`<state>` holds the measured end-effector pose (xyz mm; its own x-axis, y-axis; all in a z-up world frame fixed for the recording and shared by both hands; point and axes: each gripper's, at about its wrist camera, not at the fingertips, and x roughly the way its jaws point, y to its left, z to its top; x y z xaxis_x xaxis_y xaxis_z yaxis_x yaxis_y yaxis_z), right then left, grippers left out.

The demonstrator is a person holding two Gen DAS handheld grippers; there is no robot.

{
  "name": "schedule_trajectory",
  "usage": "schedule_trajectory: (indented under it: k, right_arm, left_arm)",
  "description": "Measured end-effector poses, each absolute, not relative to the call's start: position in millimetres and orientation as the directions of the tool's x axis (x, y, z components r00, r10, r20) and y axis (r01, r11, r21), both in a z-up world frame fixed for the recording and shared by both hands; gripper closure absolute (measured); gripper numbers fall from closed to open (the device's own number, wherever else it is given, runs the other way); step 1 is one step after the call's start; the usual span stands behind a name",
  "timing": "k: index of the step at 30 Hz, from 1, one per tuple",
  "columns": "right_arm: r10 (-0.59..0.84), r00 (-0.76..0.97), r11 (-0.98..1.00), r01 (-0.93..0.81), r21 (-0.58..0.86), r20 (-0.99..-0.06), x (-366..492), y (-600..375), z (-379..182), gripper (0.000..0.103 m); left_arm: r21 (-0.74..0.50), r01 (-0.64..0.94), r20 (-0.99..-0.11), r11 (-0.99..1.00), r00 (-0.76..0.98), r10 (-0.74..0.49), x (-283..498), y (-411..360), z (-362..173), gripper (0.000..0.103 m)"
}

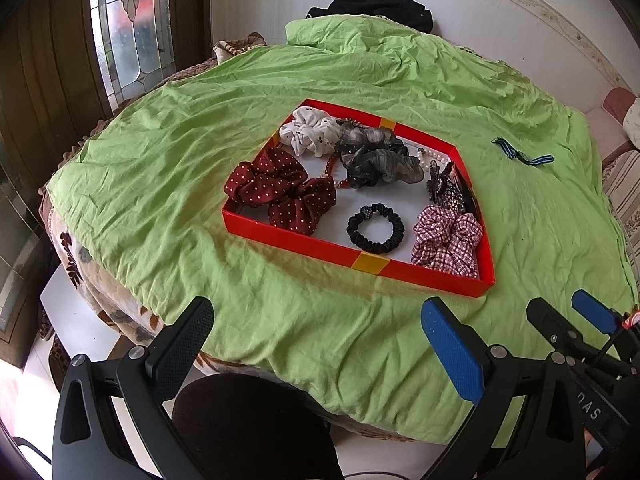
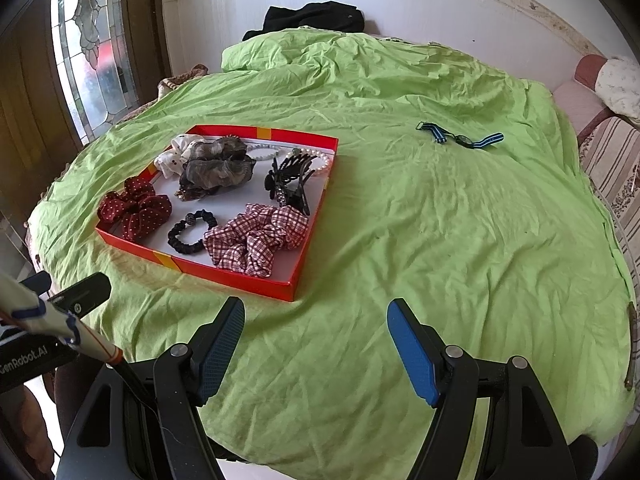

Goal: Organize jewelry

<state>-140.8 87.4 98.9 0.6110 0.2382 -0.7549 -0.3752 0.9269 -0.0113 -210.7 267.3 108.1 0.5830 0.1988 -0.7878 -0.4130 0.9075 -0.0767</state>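
Both grippers hang over the near edge of the table, and neither has anything in it. Left gripper [image 1: 316, 344] stands with its jaws wide apart over bare cloth; right gripper [image 2: 316, 344] does the same, its black and blue fingers well separated and nothing between them.

Past them, the wrinkled green cloth [image 2: 440, 240] covers the whole round table. Left of centre on it sits the shallow red tray [image 2: 224, 270], and most of the job looks done, because nearly everything is already inside it. Near its front wall lie the checked scrunchie [image 2: 256, 242] on the right, the small black hair tie [image 2: 191, 231] in the middle, and the dark red dotted scrunchie [image 2: 136, 210] on the left. Farther in are the grey sheer scrunchie [image 2: 216, 172], the white spotted scrunchie [image 2: 172, 158], a black claw clip [image 2: 288, 182] and a string of pearls [image 2: 320, 162] against the far right corner.

One piece is still out: the blue striped band [image 2: 460, 138], lying alone on the cloth, well to the right of the tray and toward the far side. I'd guess it goes in last, and the right gripper is closer.

Beyond the cloth's bunched far edge, a black garment [image 2: 312, 18] rests against the wall.
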Motion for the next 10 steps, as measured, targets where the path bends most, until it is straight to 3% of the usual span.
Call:
schedule_trajectory:
  k: [10]
  right_arm:
    - [0.281, 0.603, 0.922, -0.385, 0.037, -0.747, -139, 75, 101, 0.024]
  left_arm:
    - [-0.025, -0.434, -0.772, 0.901, 0.58, 0.258, -210, 260, 126, 0.0]
